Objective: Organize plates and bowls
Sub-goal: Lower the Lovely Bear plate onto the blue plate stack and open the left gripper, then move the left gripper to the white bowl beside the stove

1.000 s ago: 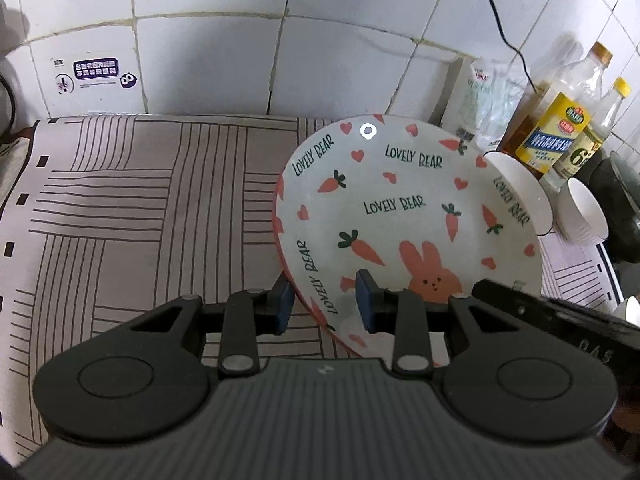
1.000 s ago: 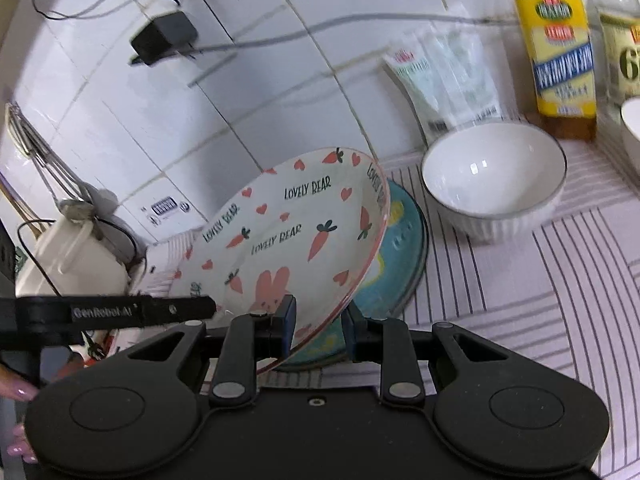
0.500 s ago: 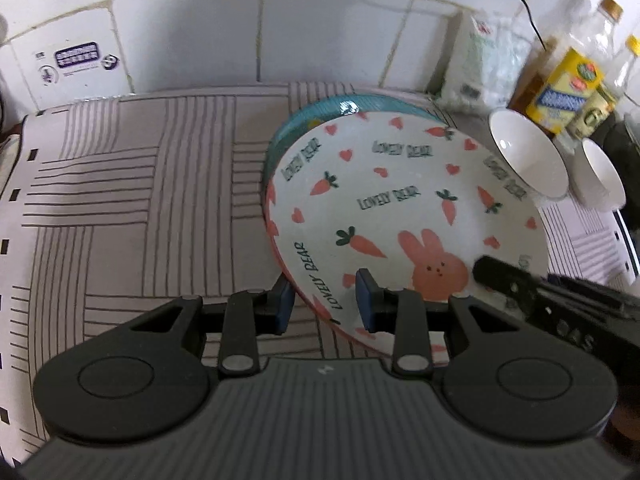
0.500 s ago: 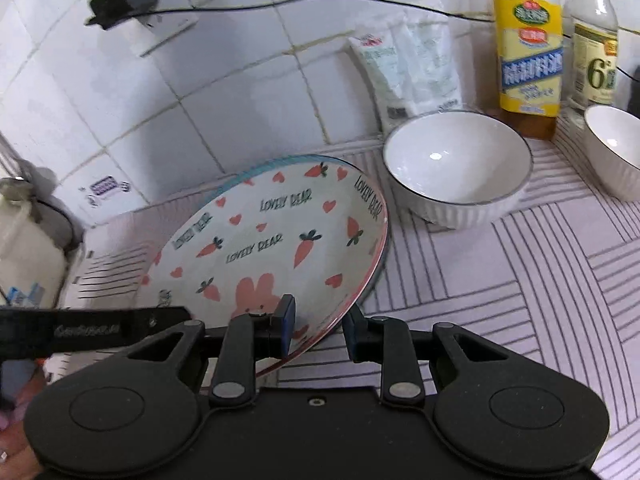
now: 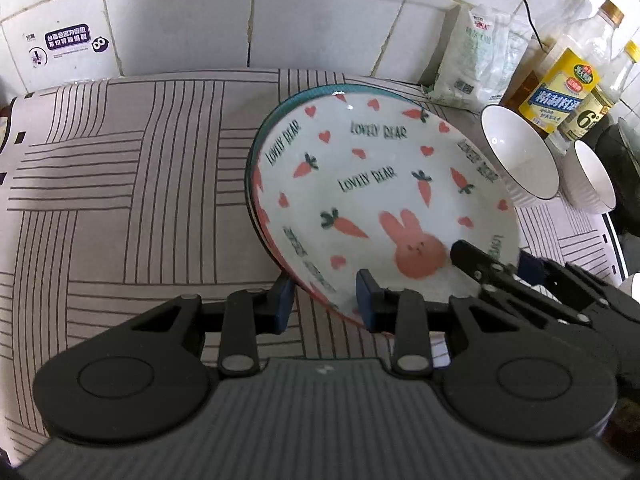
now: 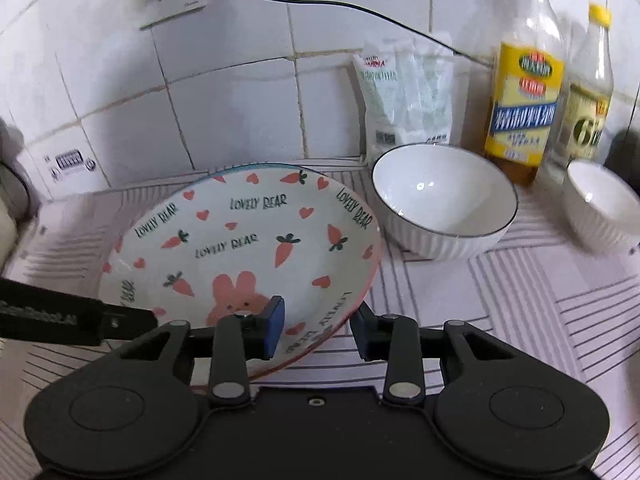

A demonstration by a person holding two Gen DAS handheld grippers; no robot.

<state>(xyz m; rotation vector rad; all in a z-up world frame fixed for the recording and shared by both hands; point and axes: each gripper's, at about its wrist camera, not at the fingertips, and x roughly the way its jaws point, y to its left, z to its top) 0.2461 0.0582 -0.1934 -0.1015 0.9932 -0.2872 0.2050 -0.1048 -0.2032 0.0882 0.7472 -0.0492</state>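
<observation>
One striped cloth (image 5: 120,184) covers the counter, and everything else is placed here by the rabbit plate (image 5: 384,208).

Two plates: the rabbit plate, white with carrots, hearts and a pink rabbit, lies on top of a teal plate (image 5: 276,110), of which only a thin rim shows along the far and left edge. The stack sits on the cloth, the rabbit plate tilted slightly, its near edge raised.

Two white ribbed bowls: the larger bowl (image 6: 444,200) stands just right of the rabbit plate, the smaller bowl (image 6: 600,204) further right, apart from it.

Two bottles behind the bowls: the yellow-label bottle (image 6: 524,92) and a paler bottle (image 6: 588,92) beside it. One white bag (image 6: 404,100) leans on the tiled wall behind the plate's right side. One black cable (image 6: 320,2) runs along the wall above.

Two grippers. The left gripper (image 5: 326,300) straddles the plate's near-left rim, one pad under it and one over it, clamped on the rim. The right gripper (image 6: 316,326) straddles the near-right rim; its jaws have just been opening, and the right pad (image 6: 366,334) stands clear of the rim while the left pad (image 6: 274,326) sits over the plate's face, so the rim lies loose between them.
</observation>
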